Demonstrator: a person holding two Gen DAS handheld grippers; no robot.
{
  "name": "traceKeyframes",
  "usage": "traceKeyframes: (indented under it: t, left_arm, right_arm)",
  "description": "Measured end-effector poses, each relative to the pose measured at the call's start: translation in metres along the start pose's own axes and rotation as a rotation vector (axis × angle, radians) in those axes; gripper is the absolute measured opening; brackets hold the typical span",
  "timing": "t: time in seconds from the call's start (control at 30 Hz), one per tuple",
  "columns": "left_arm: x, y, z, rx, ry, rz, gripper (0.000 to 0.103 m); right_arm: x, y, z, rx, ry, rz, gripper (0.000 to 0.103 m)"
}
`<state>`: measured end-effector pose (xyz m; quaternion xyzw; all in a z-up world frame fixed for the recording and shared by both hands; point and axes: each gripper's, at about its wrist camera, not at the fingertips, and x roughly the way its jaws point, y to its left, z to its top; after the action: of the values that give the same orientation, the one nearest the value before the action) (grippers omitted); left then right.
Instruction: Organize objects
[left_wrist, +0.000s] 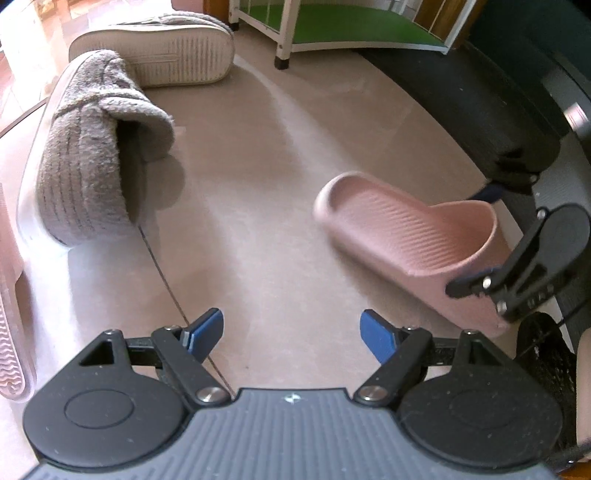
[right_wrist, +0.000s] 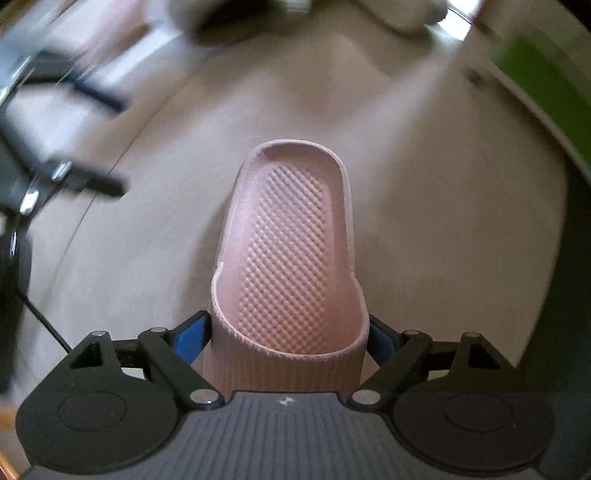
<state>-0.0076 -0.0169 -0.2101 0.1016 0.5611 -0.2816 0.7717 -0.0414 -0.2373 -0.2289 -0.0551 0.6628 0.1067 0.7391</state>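
A pink rubber slide slipper (right_wrist: 291, 251) is clamped at its toe strap between my right gripper's (right_wrist: 290, 339) blue pads and held above the beige floor, heel pointing away. In the left wrist view the same slipper (left_wrist: 406, 236) hangs at the right with the right gripper (left_wrist: 480, 284) on it. My left gripper (left_wrist: 291, 334) is open and empty over the floor. Two grey fluffy slippers lie at the left: one on its side (left_wrist: 92, 155), one behind it sole outward (left_wrist: 162, 51). Another pink slipper's sole (left_wrist: 9, 332) shows at the left edge.
A white-framed rack with a green shelf (left_wrist: 354, 26) stands at the back. A dark object (left_wrist: 498, 92) fills the right side. A floor seam (left_wrist: 166, 280) runs under my left gripper. The right wrist view is motion-blurred around the edges.
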Motion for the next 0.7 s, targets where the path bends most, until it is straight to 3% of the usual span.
traceKeyframes:
  t: [0.1,0.2,0.33,0.53,0.7]
  left_arm:
    - [0.0,0.004,0.0,-0.014,0.0,0.002,0.081]
    - [0.0,0.007,-0.001,-0.017,-0.002,0.01,0.081]
    - [-0.001,0.012,-0.004,-0.03,0.002,0.022,0.081]
    - [-0.002,0.026,-0.008,-0.098,0.005,0.046,0.081]
    - [-0.011,0.05,-0.01,-0.172,-0.016,0.099,0.082]
  right_arm:
    - [-0.001,-0.022,0.0,0.225,0.029,0.025,0.09]
    - [-0.002,-0.035,0.001,0.356,0.022,0.008,0.09]
    - [-0.006,-0.027,0.003,0.364,-0.011,-0.012,0.091]
    - [0.008,-0.019,-0.004,0.408,0.026,0.072,0.101]
    - [-0.008,-0.016,0.001,0.303,-0.015,0.046,0.102]
